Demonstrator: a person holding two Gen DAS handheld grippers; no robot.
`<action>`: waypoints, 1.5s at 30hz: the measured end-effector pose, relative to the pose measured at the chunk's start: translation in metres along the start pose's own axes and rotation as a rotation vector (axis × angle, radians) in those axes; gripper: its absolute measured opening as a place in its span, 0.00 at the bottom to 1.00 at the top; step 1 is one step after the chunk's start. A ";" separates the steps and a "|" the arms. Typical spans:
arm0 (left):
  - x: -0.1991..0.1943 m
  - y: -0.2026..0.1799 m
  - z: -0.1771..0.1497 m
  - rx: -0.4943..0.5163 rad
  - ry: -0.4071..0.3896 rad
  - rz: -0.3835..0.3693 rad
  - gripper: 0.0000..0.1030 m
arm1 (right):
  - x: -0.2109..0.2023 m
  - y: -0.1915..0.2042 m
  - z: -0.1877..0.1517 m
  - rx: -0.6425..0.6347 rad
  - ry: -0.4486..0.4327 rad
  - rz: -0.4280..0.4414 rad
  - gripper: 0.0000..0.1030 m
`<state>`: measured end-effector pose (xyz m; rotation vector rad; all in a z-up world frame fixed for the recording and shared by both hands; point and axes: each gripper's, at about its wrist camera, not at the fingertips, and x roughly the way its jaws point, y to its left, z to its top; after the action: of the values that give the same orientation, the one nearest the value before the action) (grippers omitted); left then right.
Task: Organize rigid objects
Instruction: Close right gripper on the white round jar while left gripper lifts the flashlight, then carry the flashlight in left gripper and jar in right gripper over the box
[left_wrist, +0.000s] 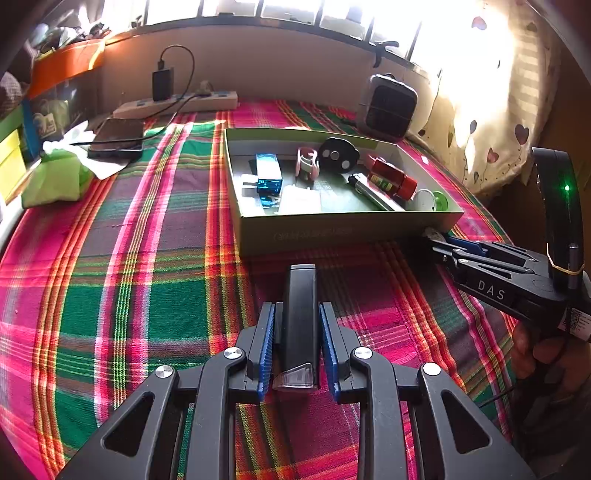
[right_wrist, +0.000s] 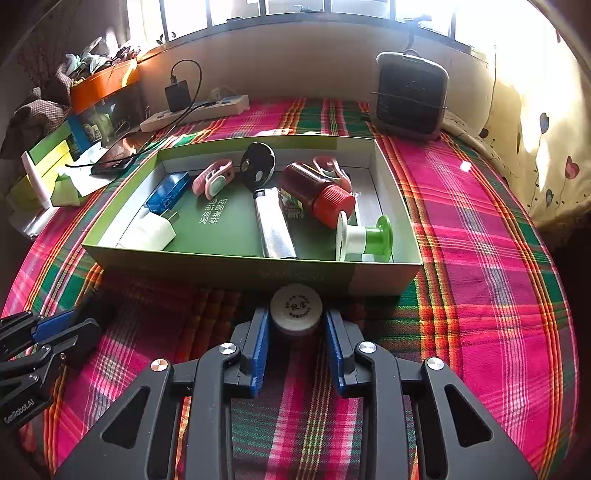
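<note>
left tool (left_wrist: 297, 325) clamps a black bar (left_wrist: 300, 314); only the right view shows right tool (right_wrist: 295, 325) gripping a round jar (right_wrist: 295, 308).

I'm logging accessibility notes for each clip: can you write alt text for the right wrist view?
The right gripper closes around a small round jar with a cream lid on a plaid cloth, just in front of a shallow green box. The box holds a red-capped bottle, a thread spool, a white plug and other small items.
</note>
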<state>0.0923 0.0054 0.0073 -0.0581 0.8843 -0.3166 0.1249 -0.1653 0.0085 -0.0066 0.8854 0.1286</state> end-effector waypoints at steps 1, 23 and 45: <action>0.000 0.000 0.000 0.000 0.000 0.000 0.22 | 0.000 0.000 0.000 0.001 0.000 0.002 0.28; -0.005 0.000 0.002 -0.003 -0.010 -0.015 0.22 | -0.012 0.001 -0.007 0.000 -0.015 0.050 0.28; 0.001 -0.004 0.001 0.004 0.017 0.014 0.25 | -0.023 0.006 -0.011 -0.007 -0.035 0.095 0.28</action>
<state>0.0932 0.0009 0.0079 -0.0452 0.9003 -0.3058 0.1014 -0.1627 0.0198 0.0308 0.8502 0.2200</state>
